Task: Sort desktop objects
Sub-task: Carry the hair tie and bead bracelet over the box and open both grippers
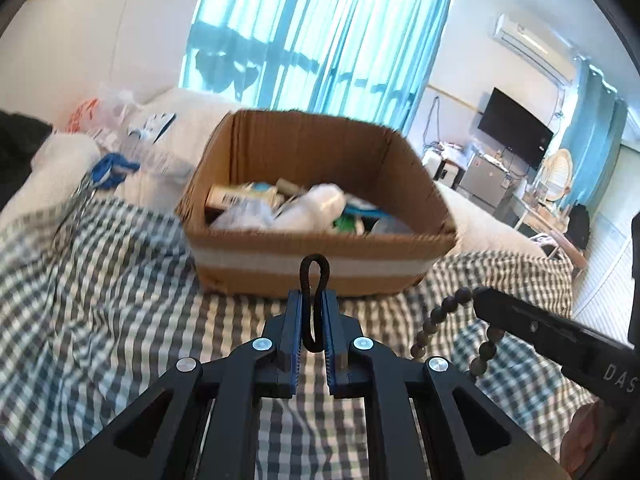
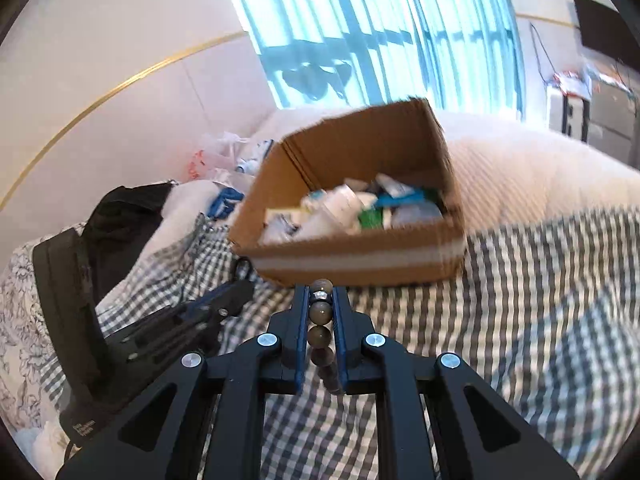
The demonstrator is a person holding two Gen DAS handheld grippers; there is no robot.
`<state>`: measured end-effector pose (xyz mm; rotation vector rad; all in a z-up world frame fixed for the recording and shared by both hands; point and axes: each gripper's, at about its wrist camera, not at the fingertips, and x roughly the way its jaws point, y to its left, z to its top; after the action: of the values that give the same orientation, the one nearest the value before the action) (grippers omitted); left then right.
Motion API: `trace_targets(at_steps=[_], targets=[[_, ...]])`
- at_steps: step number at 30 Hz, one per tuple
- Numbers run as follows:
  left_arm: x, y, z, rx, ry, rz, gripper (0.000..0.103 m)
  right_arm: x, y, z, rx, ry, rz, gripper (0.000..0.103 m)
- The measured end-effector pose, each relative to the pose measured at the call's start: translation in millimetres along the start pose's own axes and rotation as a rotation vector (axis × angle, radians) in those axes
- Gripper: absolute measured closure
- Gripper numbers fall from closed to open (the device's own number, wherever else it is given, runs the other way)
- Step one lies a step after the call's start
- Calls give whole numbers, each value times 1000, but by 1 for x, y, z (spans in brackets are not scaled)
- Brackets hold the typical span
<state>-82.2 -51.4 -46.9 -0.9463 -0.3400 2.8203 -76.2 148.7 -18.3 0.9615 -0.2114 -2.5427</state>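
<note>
Black hair tie (image 1: pixel 315 280) pinched in left gripper (image 1: pixel 313 300), right gripper (image 2: pixel 321 296) clamping — seemingly — bead bracelet (image 2: pixel 320 312)

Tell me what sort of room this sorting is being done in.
Probably a bedroom or hotel-style room: the cardboard box sits on a bed with a checked blanket, teal curtains cover a big window, and a wall-mounted TV hangs under an air conditioner.

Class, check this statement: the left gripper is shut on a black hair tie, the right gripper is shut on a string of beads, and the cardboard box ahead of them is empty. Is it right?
Not quite: the cardboard box is not empty; the left wrist view shows packets and bottles inside. The rest stands: left gripper shut on the black hair tie, right gripper shut on the string of beads.
</note>
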Motion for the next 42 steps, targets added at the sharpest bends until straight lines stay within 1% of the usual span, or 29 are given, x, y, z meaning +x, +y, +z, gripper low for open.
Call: trace_targets(at_steps=[4,10,12,14,17,23,27,28,32,36,37,38,39,40,41,42], targets=[[0,-8,21,34,-8,-10,94,-4,8,25,-43,-21,5,92],[7,-11,73,82,-42,4,94,-2,11,74,-87,-73,-7,92],[12,-10,93,93,-62,16,94,4,9,91,-94,-90,-19,92],[18,-7,105,108,-72,25,94,14,5,106,-92,-95,-20,92],[33,-7,120,135,-62,30,94,30,-2,122,-92,-92,-28,92],[75,-4,142,161,-43,35,94,67,-22,138,-84,-75,-60,92],[109,-2,152,187,-19,56,94,96,-37,146,-81,-51,-90,92],[120,0,154,187,-7,56,94,102,-41,147,-78,-49,-97,92],[147,9,161,155,16,49,94,127,-57,155,-57,-43,-120,91],[163,13,161,166,20,83,92,138,-65,157,-25,-49,-151,91],[166,14,159,168,21,105,86,138,-65,157,-17,-54,-149,89],[168,16,159,169,29,115,72,137,-65,157,-11,-61,-151,80],[170,17,158,165,38,116,62,136,-64,156,-10,-65,-157,72],[171,19,157,155,44,117,41,133,-63,155,-9,-72,-167,50],[169,21,155,146,39,116,30,127,-62,154,1,-92,-178,27],[165,22,154,135,29,117,27,123,-62,154,12,-111,-183,19]])
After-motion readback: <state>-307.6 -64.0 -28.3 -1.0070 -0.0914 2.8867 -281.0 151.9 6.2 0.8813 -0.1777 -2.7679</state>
